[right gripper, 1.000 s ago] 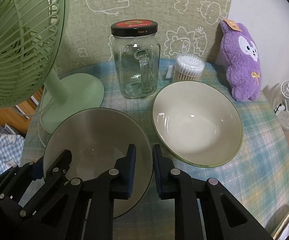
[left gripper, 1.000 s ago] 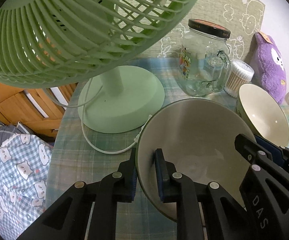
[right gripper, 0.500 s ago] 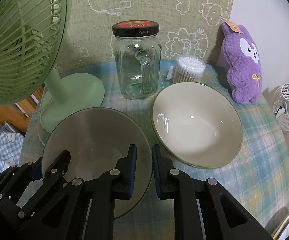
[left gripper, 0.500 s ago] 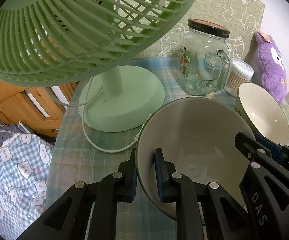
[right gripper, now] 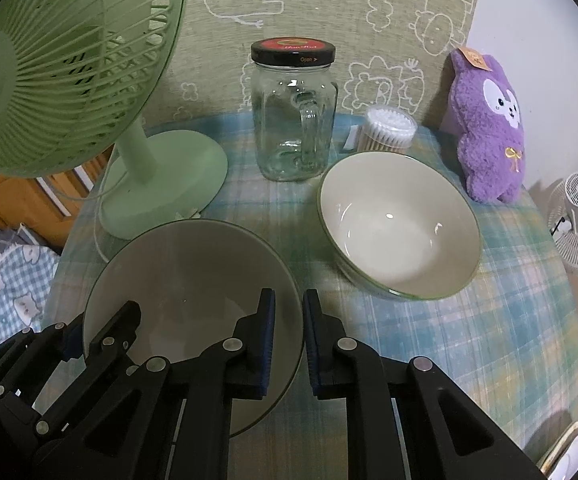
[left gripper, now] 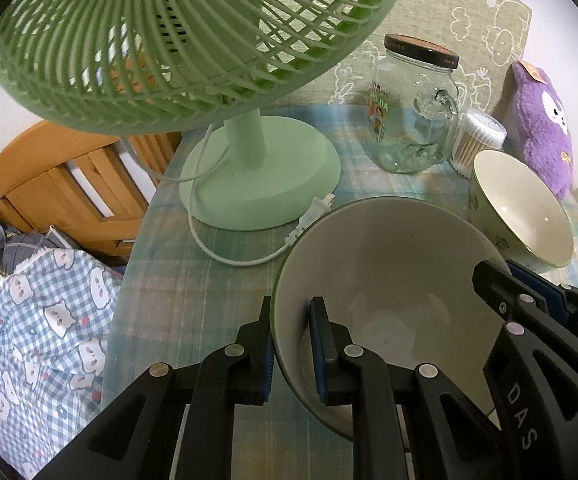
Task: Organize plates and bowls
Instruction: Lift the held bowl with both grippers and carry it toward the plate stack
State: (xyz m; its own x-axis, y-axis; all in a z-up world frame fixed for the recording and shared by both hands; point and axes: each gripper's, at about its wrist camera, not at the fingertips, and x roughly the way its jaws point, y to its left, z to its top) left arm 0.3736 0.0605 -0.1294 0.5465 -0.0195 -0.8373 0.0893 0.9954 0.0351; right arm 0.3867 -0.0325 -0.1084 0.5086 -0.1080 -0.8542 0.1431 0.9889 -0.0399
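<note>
A grey-green bowl (left gripper: 389, 272) (right gripper: 189, 268) sits low over the checked tablecloth, held at both sides. My left gripper (left gripper: 292, 344) is shut on its left rim, one finger inside and one outside. My right gripper (right gripper: 289, 332) is shut on the opposite rim and shows at the right edge of the left wrist view (left gripper: 529, 312). The left gripper (right gripper: 89, 332) appears at the bowl's far side in the right wrist view. A second, cream bowl with a green rim (right gripper: 401, 224) (left gripper: 529, 208) stands on the table to the right, apart from both grippers.
A green desk fan (left gripper: 169, 40) stands close on the left, its white cord (left gripper: 225, 256) lying by the held bowl. Behind are a glass jar (right gripper: 293, 120), a cotton swab tub (right gripper: 391, 132) and a purple plush (right gripper: 489, 128). Bedding (left gripper: 41, 320) lies beyond the table's left edge.
The right gripper's jaws have narrowed a little onto the bowl's rim. The bowl and both hands have hardly moved.
</note>
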